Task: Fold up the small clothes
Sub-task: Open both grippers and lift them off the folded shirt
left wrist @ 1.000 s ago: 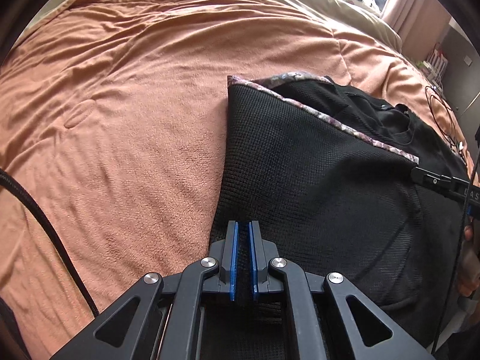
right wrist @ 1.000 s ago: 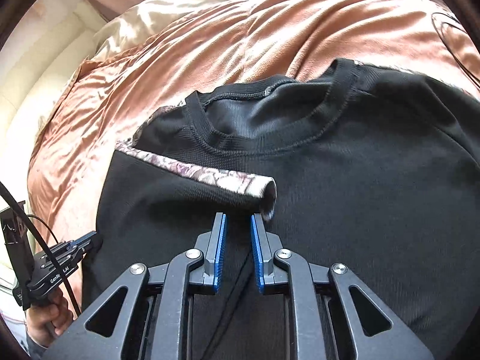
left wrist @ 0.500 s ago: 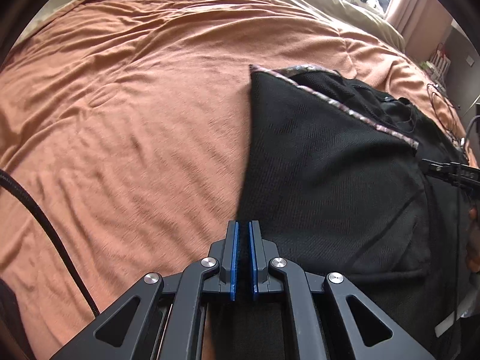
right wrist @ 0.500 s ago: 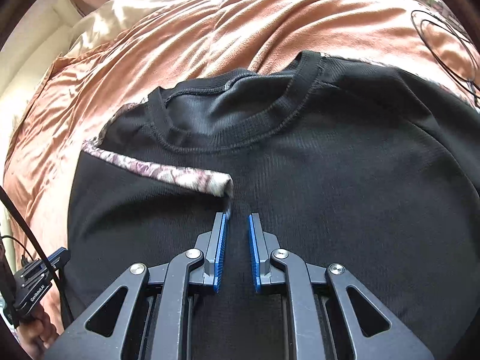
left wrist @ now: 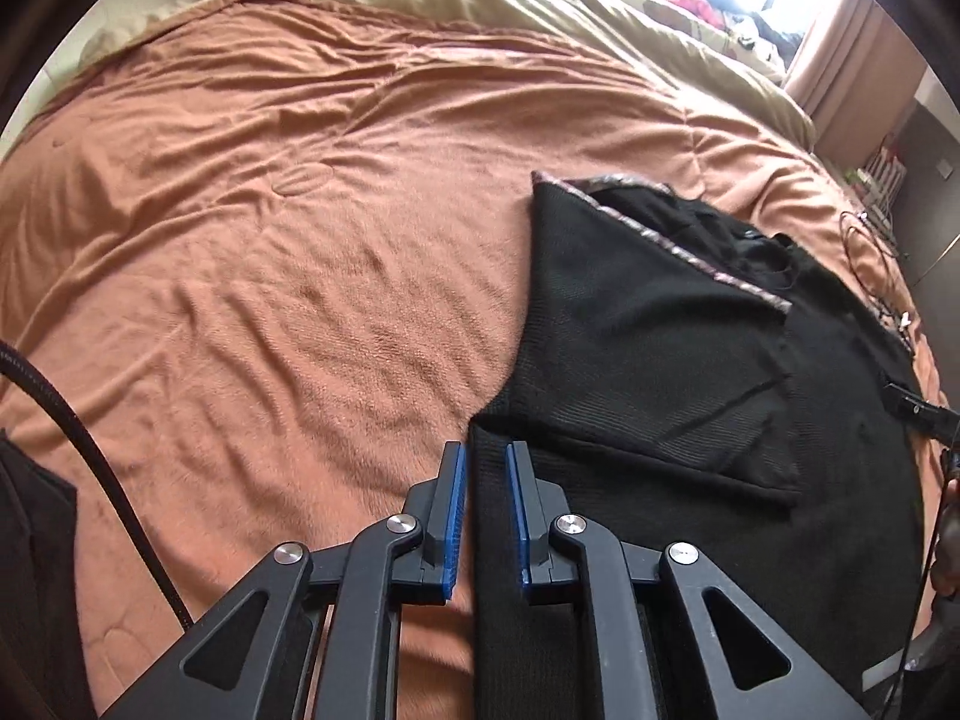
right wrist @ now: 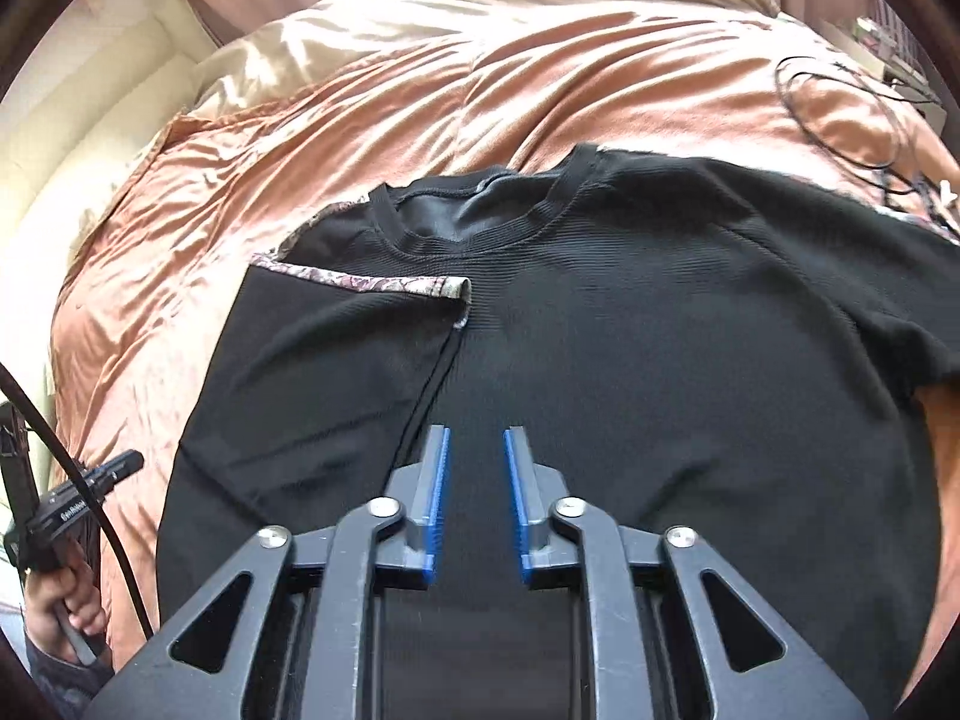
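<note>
A black knit top (right wrist: 630,360) with a patterned sleeve trim (right wrist: 360,285) lies flat on the orange blanket (left wrist: 270,240). Its left side and sleeve are folded over onto the body. In the left wrist view the top (left wrist: 648,360) fills the right half, and its folded left edge runs between my fingers. My left gripper (left wrist: 485,462) is open, its pads apart around that edge. My right gripper (right wrist: 475,450) is open and empty, over the middle of the top's body, just right of the folded sleeve's seam.
The bed's beige duvet (left wrist: 540,18) lies beyond the blanket. A black cable loop (right wrist: 840,114) lies on the blanket at the far right. The left hand-held gripper (right wrist: 78,504) shows at the right wrist view's left edge. A black cable (left wrist: 78,438) crosses the left.
My left gripper was shut on the top's folded edge and has opened. My right gripper has opened wider and drawn back from the sleeve trim, which now lies flat.
</note>
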`<state>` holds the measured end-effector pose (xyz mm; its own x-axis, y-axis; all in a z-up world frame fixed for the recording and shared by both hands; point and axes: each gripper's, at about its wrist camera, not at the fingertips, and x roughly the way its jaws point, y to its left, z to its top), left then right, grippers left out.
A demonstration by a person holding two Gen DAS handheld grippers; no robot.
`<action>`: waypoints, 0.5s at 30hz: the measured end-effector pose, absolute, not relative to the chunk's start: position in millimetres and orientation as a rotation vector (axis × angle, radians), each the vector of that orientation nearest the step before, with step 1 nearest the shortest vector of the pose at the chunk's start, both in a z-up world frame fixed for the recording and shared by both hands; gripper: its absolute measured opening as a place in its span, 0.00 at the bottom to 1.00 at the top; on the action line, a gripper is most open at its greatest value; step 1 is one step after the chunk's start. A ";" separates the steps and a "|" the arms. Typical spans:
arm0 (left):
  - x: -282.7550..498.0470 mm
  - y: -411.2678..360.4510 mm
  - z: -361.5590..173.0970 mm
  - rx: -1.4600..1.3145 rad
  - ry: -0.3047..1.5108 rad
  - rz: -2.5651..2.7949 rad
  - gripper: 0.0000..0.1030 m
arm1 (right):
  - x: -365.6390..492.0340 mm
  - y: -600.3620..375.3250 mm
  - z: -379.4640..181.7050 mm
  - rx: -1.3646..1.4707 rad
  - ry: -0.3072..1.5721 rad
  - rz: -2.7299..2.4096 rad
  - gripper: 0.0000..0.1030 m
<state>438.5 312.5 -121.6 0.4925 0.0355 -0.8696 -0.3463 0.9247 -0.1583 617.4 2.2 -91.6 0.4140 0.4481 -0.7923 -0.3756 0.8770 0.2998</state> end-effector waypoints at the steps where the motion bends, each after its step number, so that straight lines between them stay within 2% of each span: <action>1: 434.2 309.1 -115.7 -0.334 1.027 0.235 0.15 | 608.3 -7.1 -84.2 0.082 1.004 0.512 0.48; 3: 426.3 302.2 -103.5 -0.336 1.014 0.237 0.21 | 592.3 -21.7 -71.4 0.087 0.966 0.505 0.62; 5: 418.1 293.4 -91.8 -0.337 0.994 0.235 0.38 | 577.1 -35.2 -60.3 0.089 0.941 0.514 0.64; 7: 409.6 282.7 -79.2 -0.331 0.964 0.241 0.72 | 563.0 -47.1 -53.0 0.081 0.923 0.514 0.74; 9: 399.4 268.9 -65.7 -0.320 0.922 0.246 0.86 | 550.0 -62.5 -45.4 0.077 0.899 0.500 0.82; 11: 391.6 255.0 -54.4 -0.316 0.897 0.236 0.92 | 538.5 -79.7 -38.7 0.095 0.900 0.488 0.88; 15: 384.1 230.0 -40.5 -0.317 0.885 0.211 0.94 | 518.8 -109.3 -27.7 0.120 0.887 0.477 0.92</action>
<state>384.1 230.0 -40.5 0.6172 0.0503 -0.7852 -0.3095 0.9330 -0.1835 518.8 -109.3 -27.7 0.5346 0.4482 -0.7165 -0.3507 0.8890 0.2944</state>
